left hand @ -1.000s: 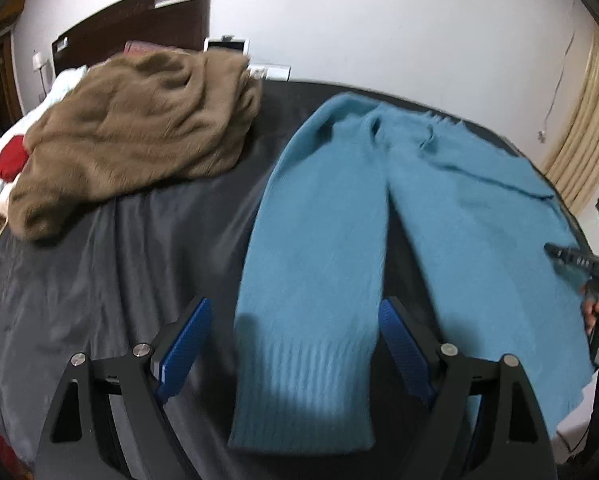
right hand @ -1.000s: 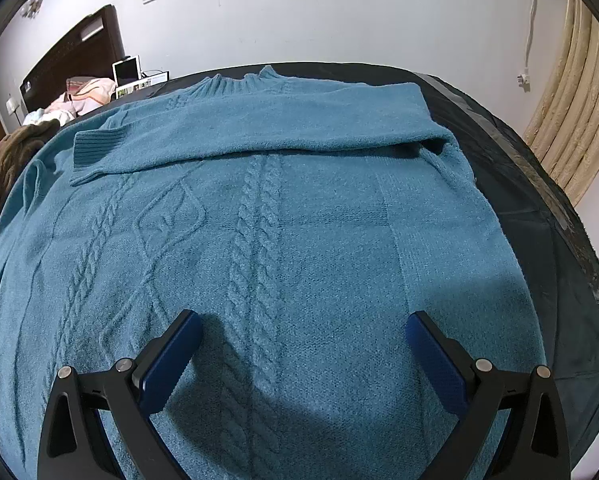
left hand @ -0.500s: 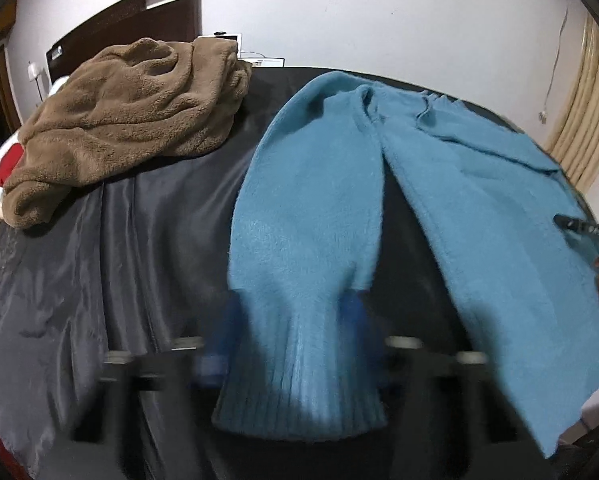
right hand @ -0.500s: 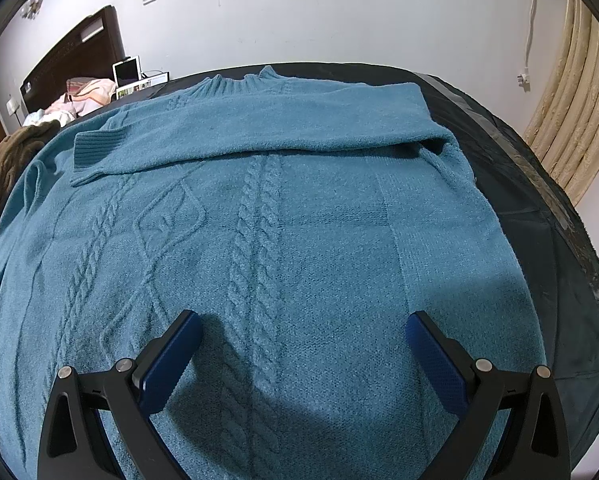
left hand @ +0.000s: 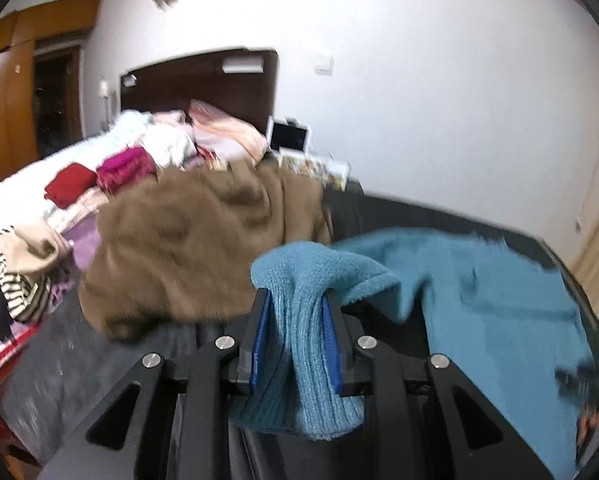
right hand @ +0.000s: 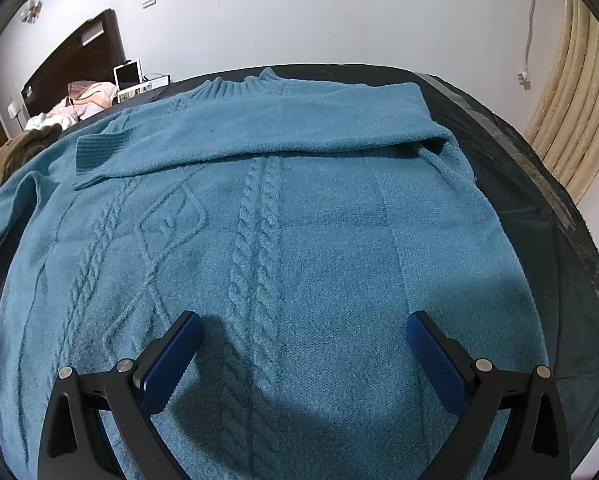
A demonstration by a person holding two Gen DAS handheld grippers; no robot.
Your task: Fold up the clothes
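While the sleeve cuff (left hand: 299,344) is pinched in the left gripper (left hand: 297,320), it should be carried flat across the sweater (right hand: 299,248) — right gripper (right hand: 299,344) held wide open, empty.

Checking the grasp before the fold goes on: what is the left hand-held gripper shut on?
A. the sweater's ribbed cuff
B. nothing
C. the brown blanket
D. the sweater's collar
A: the left hand-held gripper pinches the ribbed cuff of the blue sweater between its blue pads.
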